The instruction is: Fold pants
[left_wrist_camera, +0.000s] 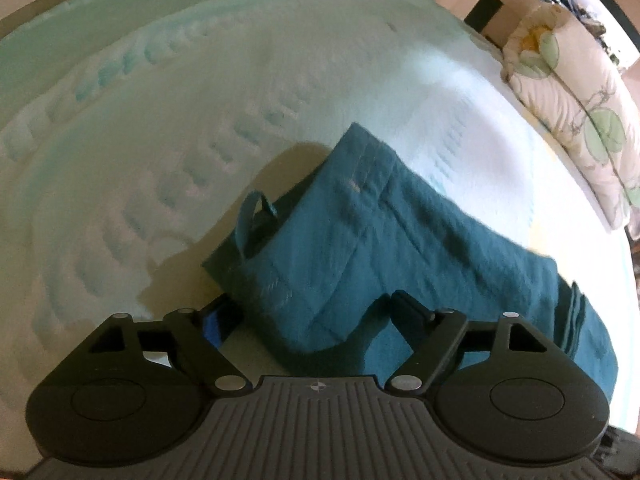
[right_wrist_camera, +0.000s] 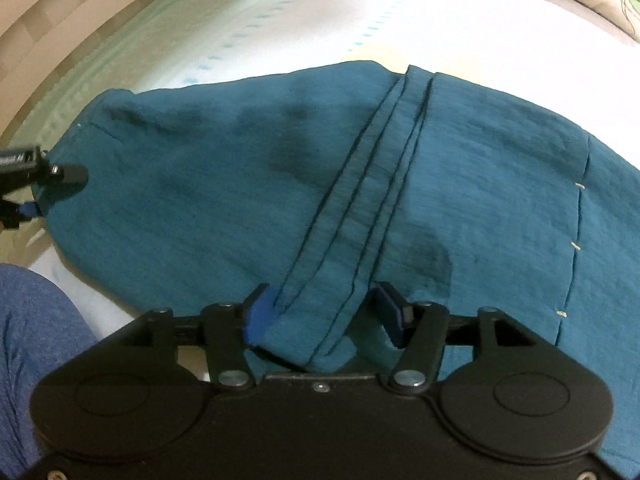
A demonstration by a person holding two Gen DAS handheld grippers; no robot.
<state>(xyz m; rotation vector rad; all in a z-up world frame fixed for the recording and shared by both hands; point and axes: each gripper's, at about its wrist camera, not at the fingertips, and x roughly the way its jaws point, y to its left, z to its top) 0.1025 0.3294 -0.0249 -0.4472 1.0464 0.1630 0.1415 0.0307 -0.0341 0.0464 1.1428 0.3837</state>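
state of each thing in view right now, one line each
pants: folded over, lying on the bed, hems stacked in layers
left claw: open, a corner of the pants between its fingers, not pinched
right claw: open, stacked hems between its pads
pillow: lying at the bed's edge

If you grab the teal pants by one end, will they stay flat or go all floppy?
Probably floppy: the teal pants already lie creased and folded in layers on the bed. They look thin, so likely light. The loose hem band would probably dangle.

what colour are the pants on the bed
Teal blue pants; clearest in the right wrist view.
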